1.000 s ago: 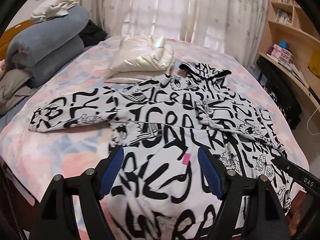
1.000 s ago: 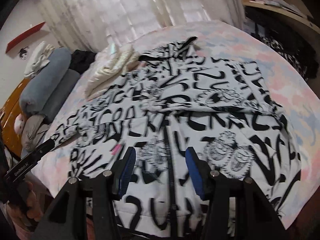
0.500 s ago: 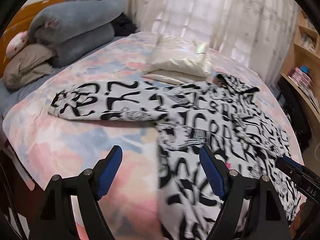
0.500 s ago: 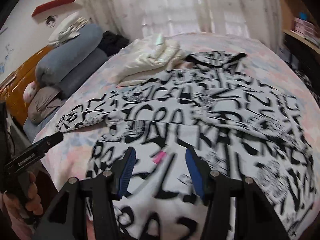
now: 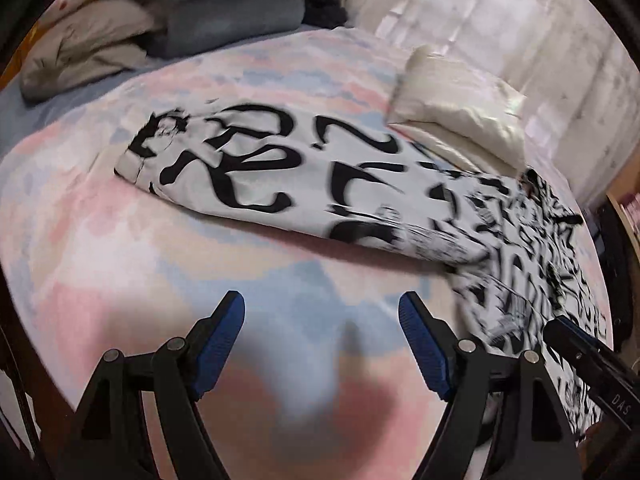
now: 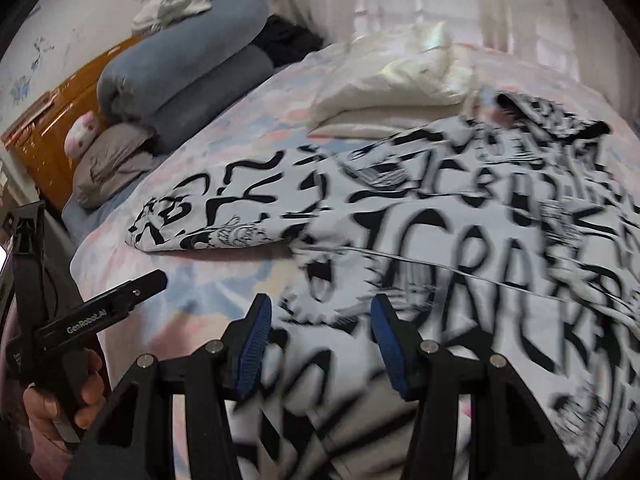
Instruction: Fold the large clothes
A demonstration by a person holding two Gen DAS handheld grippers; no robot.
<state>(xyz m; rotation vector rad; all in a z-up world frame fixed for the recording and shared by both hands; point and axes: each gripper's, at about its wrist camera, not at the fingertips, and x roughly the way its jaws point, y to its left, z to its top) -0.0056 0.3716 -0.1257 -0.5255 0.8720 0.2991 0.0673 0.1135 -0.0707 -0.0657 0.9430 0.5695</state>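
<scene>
Bedding stack (image 6: 188,68) at bed's head edge: complete only in right wrist view, cropped in left. Left hand (image 6: 60,412) seen solely there, lower left. Left gripper (image 5: 322,312) spread, empty, over bare pastel bedspread (image 5: 100,240). Printed garment (image 6: 460,240) mid-bed toward right edge, sleeve (image 5: 248,176) stretched left, print motion-smeared. Right gripper (image 6: 320,320) spread above garment, contact unclear. Cream jacket (image 5: 460,116) touching garment's far side.

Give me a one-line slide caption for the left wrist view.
Open left gripper above the pastel bedspread, near the outstretched sleeve of a black-and-white printed jacket.
</scene>
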